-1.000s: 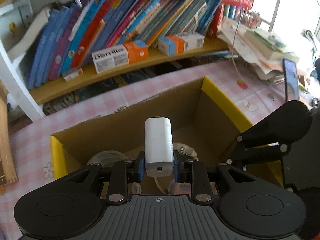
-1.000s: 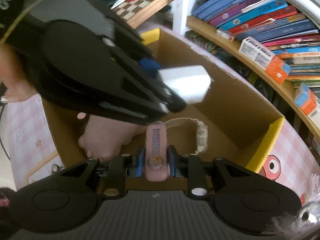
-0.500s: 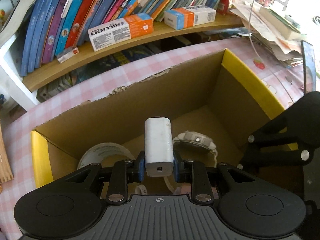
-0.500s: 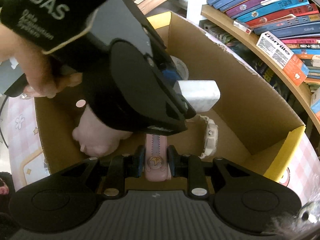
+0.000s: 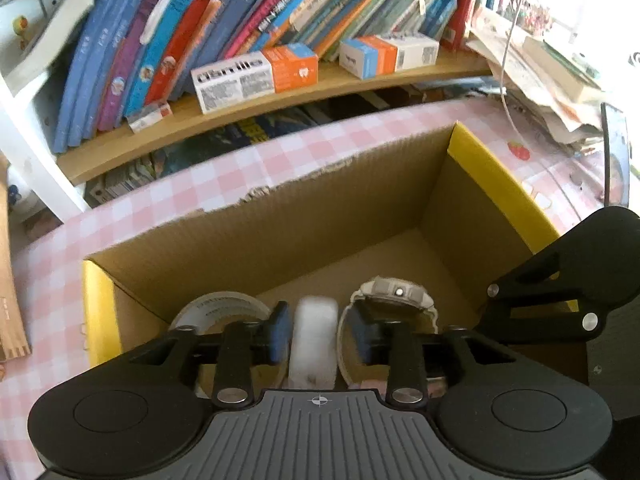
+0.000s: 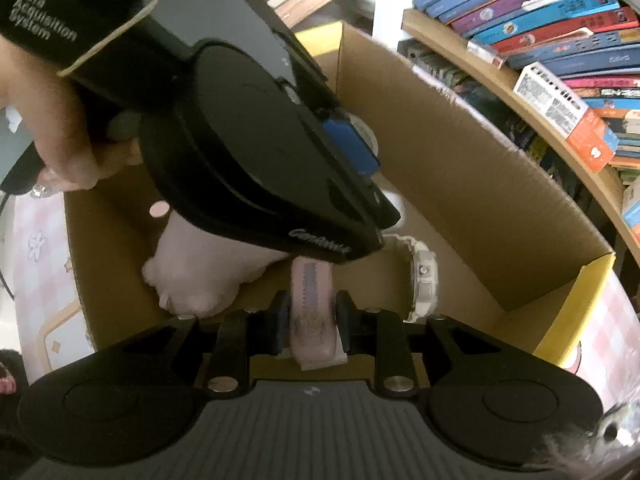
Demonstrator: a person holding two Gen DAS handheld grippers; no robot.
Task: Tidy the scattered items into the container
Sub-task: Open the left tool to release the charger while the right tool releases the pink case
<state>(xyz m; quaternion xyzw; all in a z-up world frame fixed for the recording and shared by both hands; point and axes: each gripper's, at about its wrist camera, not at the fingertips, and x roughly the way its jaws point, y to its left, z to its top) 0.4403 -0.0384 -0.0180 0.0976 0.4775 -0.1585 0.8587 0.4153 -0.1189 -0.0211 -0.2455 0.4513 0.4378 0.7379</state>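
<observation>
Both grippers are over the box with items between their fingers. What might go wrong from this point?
The left gripper looks open, with the white block loose between its pads; it may land on the watch or tape roll right beside it. The right gripper holds the pink item directly under the left gripper's body, so lifting could knock the two together. The cardboard box already looks crowded where they work.

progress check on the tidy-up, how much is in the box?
Done: tape roll, white watch and a pink plush lie in the cardboard box. In hand: left tongs open around the white charger, dropping it; right tongs gripping a pink case over the box. Left: release that; nothing more visible outside.
</observation>
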